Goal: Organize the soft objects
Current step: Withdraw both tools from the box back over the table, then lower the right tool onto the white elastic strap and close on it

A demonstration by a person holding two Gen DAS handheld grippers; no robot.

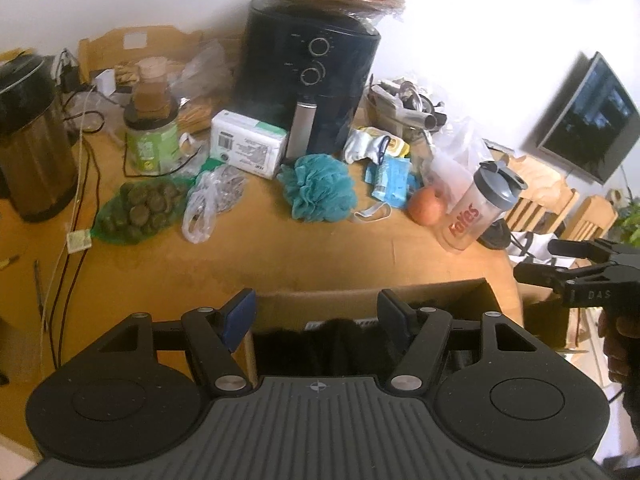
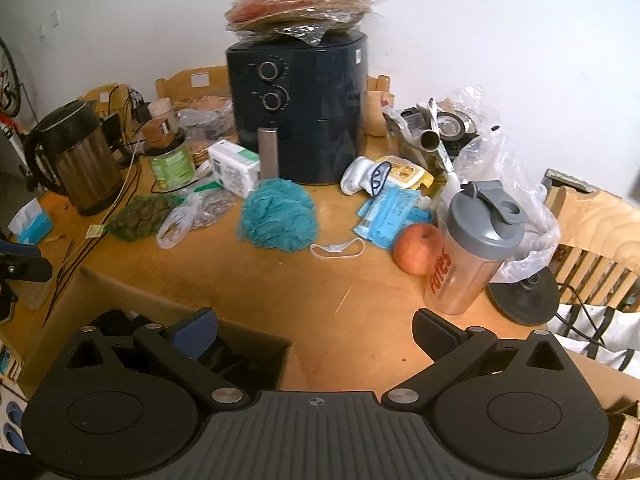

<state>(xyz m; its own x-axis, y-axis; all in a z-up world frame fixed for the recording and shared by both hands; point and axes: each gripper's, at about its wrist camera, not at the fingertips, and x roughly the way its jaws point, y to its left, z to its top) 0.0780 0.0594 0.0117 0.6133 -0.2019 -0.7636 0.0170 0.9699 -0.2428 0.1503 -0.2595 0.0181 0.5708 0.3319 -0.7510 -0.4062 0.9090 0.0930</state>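
The left gripper (image 1: 316, 316) stands at the bottom of its own view with its fingers (image 1: 240, 314) apart and nothing between them, poised over the open cardboard box (image 1: 476, 292), whose dark cloth contents (image 1: 320, 340) show just behind the fingertips; the box reads as the place where soft things are being gathered, which would explain why it sits at the near edge of the table (image 1: 280, 256); the right gripper (image 2: 316, 332) is spread wide and empty too, low in its view, one finger over the box corner and the other over bare wood; the likeliest next soft thing, a teal bath sponge (image 2: 278, 216), lies in the middle of the frame, well apart from both grippers, just in front of the black air fryer (image 2: 300, 112); a white sock (image 2: 360, 176) lies right of centre by the fryer's base, beside blue packets (image 2: 390, 216); a thin white band (image 2: 338, 250) lies just below the sponge; toward the right an apple (image 2: 416, 250) touches a shaker bottle (image 2: 476, 248), and these hard things stand between the right gripper and the sock, so a reach there would probably need to pass to their left; at the left a kettle (image 2: 76, 156), a green net bag (image 2: 140, 216) and loose cables (image 2: 120, 184) crowd that side, though the path to the sponge looks open.
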